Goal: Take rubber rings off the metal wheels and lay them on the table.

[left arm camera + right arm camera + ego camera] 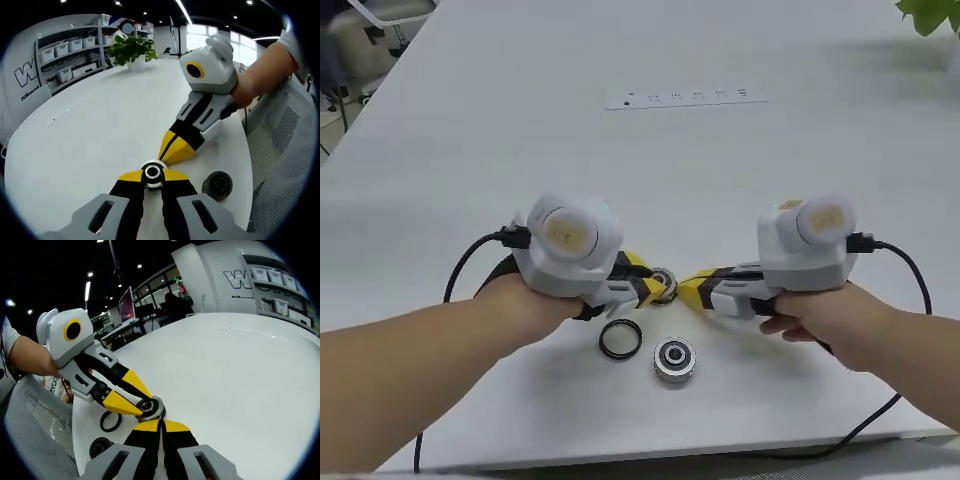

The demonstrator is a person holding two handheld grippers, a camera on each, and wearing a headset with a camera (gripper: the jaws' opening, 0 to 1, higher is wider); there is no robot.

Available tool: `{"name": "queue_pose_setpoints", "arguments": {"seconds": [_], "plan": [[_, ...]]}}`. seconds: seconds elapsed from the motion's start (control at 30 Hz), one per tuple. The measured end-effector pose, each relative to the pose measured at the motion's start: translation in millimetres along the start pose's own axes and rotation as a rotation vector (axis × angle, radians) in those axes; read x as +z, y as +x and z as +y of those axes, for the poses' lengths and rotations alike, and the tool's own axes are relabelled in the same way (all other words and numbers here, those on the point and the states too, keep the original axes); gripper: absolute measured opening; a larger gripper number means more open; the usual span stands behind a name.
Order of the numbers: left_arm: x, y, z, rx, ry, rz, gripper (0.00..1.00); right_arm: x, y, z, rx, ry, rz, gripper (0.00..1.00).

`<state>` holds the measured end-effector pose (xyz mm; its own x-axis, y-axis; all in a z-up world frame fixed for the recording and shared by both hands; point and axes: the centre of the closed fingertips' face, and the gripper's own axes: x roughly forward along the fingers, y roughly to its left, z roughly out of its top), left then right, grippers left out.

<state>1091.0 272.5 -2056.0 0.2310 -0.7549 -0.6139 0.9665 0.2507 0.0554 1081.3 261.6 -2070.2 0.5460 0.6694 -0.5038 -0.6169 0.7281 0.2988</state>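
My left gripper (656,288) is shut on a small metal wheel (664,284), held just above the table; its own view has the wheel (152,173) between the yellow tips (152,176). My right gripper (683,286) faces it, jaws shut, tips touching the wheel's rim (152,407); whether they pinch anything I cannot tell. A loose black rubber ring (620,339) lies flat on the table just below the grippers. Beside it rests a second wheel (674,359) with a black ring around it.
A white power strip (685,97) lies farther back on the white table (800,150). Black cables trail from both grippers toward the table's near edge. A potted plant (131,49) stands at the far end, and a mesh chair (285,150) sits beside the table.
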Motion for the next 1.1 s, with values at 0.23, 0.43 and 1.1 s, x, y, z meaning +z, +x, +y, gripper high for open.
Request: {"name": "queue_pose_setpoints", "arguments": {"seconds": [0.23,0.43,1.1], "plan": [[-1.0,-1.6,-2.0,0.001,0.003,0.008,0.08,4.5,-2.2,0.8,0.005,0.029,-0.019,0.00],[-1.6,-1.7,-2.4,0.003,0.004,0.013,0.08,9.3,-4.0,1.1,0.018,0.043,-0.037,0.00],[-1.4,-1.6,-3.3,0.010,-0.006,0.021,0.08,13.2,-2.5,3.2,0.027,0.030,-0.026,0.00]]}}
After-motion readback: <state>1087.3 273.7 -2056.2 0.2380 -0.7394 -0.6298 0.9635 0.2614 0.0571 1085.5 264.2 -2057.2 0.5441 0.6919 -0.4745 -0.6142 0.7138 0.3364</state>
